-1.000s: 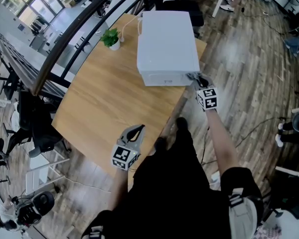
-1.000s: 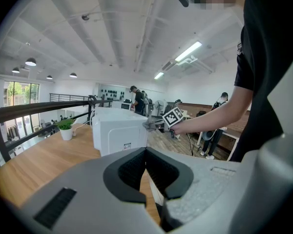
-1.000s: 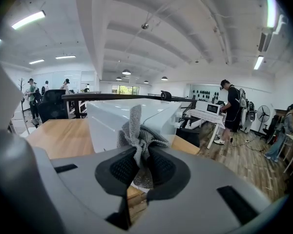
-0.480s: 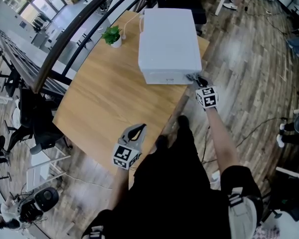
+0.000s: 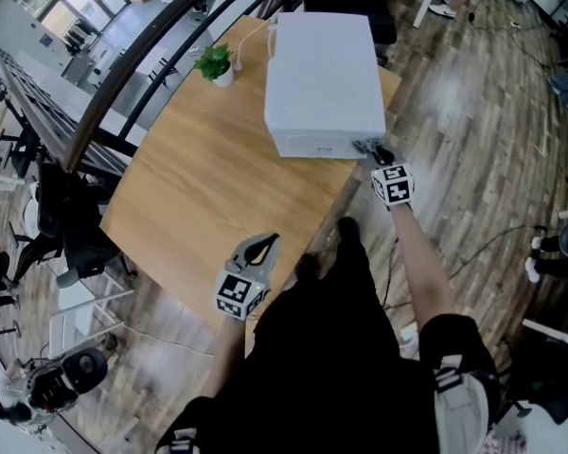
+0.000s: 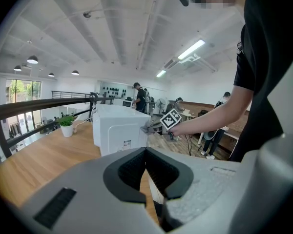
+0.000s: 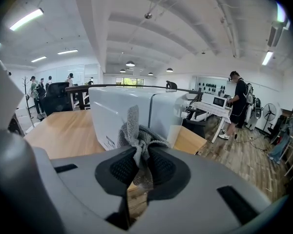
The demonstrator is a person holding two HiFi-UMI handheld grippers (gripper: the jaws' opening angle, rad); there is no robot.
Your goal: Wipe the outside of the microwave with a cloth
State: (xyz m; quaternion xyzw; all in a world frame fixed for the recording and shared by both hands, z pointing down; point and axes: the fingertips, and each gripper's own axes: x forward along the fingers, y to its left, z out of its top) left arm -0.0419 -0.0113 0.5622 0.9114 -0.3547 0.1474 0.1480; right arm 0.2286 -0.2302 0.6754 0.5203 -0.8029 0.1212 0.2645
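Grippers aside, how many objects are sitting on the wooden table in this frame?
2. A white box-shaped microwave stands at the far right end of the light wooden table; a small green potted plant stands at the far edge, left of it. Anything behind the microwave would be hidden.

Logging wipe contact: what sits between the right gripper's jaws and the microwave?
A grey cloth, pinched in the right gripper, bunches in front of the white microwave's corner; the right gripper view shows it.

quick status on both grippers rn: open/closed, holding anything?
Left gripper: jaws closed, nothing between them.
Right gripper: jaws closed on the grey cloth, at the near corner of the microwave.
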